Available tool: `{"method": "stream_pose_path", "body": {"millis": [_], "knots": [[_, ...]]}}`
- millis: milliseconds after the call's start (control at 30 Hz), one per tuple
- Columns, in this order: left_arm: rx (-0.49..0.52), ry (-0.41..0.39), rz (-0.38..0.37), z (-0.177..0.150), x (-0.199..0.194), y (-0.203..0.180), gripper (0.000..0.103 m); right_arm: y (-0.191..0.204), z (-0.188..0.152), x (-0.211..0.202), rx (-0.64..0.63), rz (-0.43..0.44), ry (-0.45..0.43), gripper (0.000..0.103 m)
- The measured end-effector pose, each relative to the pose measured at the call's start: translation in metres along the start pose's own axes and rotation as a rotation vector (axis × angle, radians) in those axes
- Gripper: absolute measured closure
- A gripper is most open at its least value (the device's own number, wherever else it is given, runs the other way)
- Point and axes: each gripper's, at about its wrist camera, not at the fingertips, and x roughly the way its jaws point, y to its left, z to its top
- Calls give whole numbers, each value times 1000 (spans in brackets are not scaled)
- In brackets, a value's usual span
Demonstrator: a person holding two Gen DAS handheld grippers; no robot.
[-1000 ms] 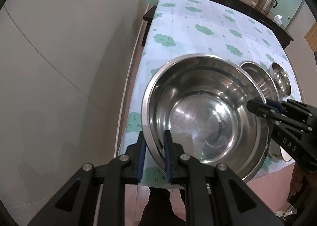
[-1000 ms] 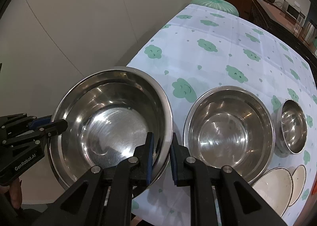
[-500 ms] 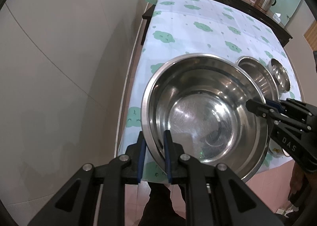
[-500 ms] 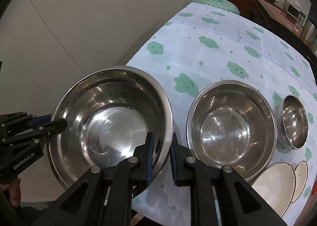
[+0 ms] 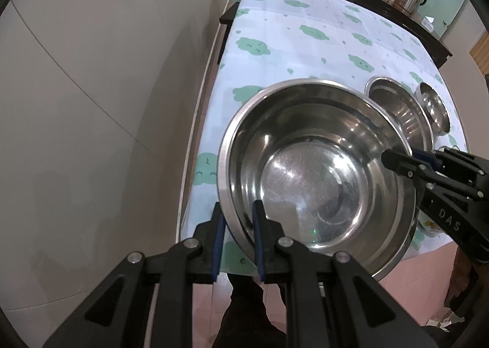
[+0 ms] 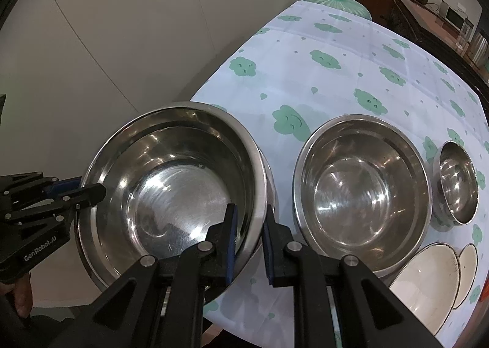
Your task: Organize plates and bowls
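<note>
Clothed table (image 6: 351, 82) bearing bowls (image 6: 363, 195), plates (image 6: 428, 280)

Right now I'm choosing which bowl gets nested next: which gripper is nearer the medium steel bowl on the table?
Right. The right gripper grips the big bowl's rim beside the medium bowl; the left gripper grips the far rim.
</note>
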Motion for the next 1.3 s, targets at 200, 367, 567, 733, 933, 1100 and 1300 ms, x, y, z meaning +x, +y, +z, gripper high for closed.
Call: {"method": "stream_pose_path", "body": {"millis": [200,367,567,733,933,1100,1300], "knots": [[4,2,1,0,2,-1,88,0,-1,1,-4,-1,-1,86],[8,2,3,0,3,-2,88,-1,-3,2,-6,-2,2,86],[14,5,8,-1,6,-4,88,-2,-3,5,-12,-3,6,86],[16,8,8,-1,8,-4,88,-3,-2,8,-15,-2,13,86],[15,17,9,-2,12,-4,88,-2,-2,11,-27,-6,18,86],[16,25,10,0,14,-4,88,-1,-2,14,-33,-6,25,86],[21,33,8,0,18,-5,88,-2,-2,18,-40,-11,38,86]]}}
